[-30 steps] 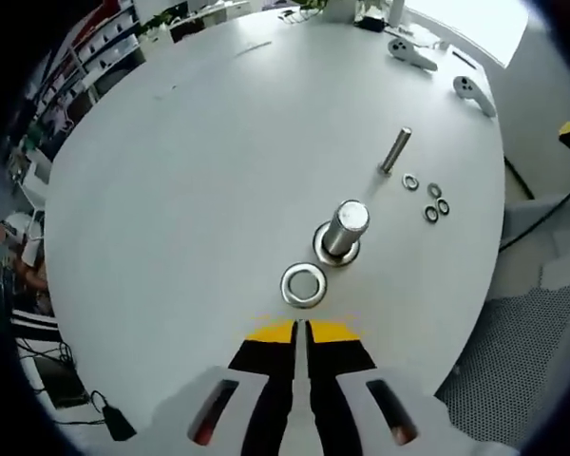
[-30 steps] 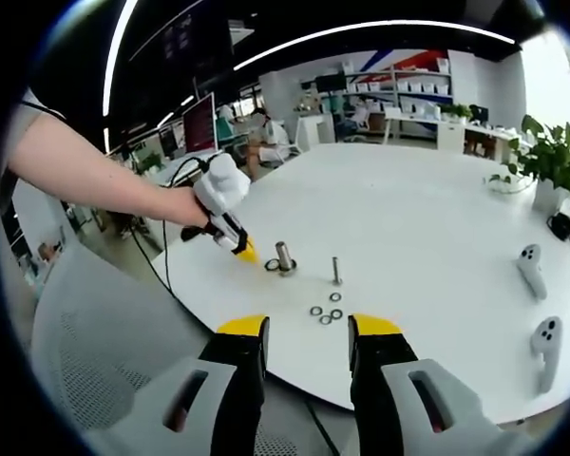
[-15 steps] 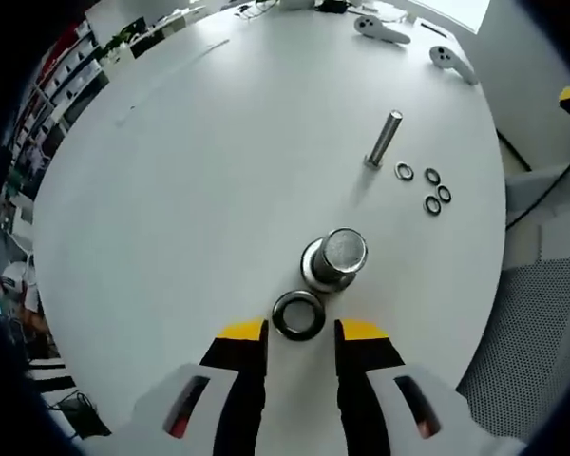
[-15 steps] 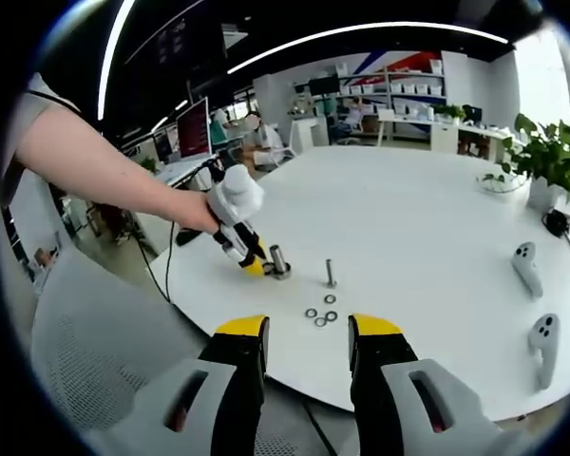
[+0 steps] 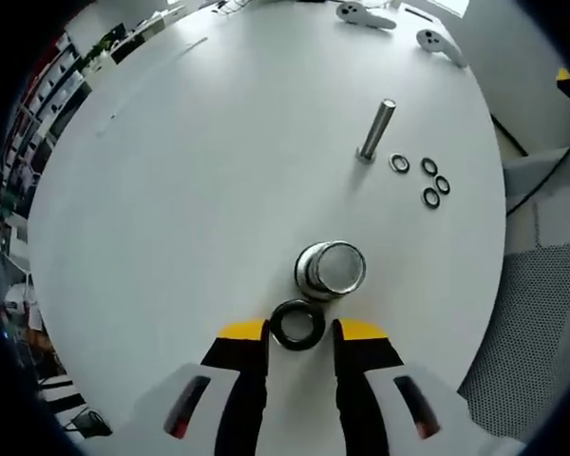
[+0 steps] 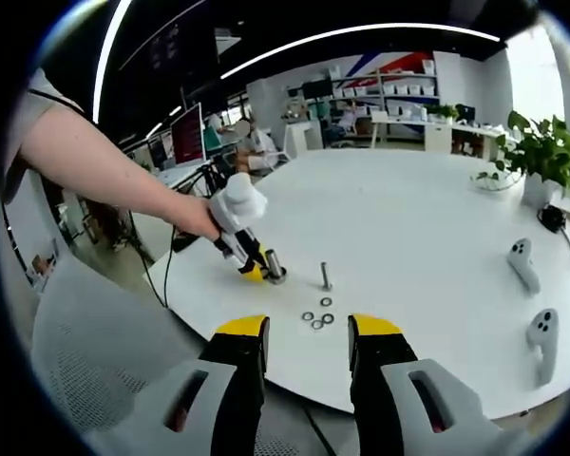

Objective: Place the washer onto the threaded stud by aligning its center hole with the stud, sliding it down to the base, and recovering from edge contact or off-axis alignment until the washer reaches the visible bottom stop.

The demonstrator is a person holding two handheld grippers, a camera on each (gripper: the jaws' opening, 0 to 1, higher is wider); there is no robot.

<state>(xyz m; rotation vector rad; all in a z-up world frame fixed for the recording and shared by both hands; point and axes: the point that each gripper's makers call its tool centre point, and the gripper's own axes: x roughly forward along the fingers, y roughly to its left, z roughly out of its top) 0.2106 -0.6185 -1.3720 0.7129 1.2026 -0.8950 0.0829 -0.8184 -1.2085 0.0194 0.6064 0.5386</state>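
Note:
A large dark washer [image 5: 297,325] lies flat on the white table [image 5: 190,190], just in front of a thick upright stud [image 5: 331,269] with a shiny flat top. My left gripper [image 5: 300,334] is open, its yellow-tipped jaws standing on either side of the washer, close to its rim. In the right gripper view a person's hand holds the left gripper [image 6: 250,265] down by the stud [image 6: 275,267]. My right gripper [image 6: 307,332] hangs open off the table's near edge with nothing between its jaws.
A thin upright bolt [image 5: 375,128] stands further along the table, with several small washers [image 5: 429,180] beside it. Two white controllers [image 5: 437,40] lie at the far rim. A mesh chair [image 6: 104,361] sits below the table edge; a potted plant [image 6: 541,152] is at the right.
The left gripper went from shut to open, then came forward and down until its jaws straddled the washer. The right gripper stayed open and barely moved.

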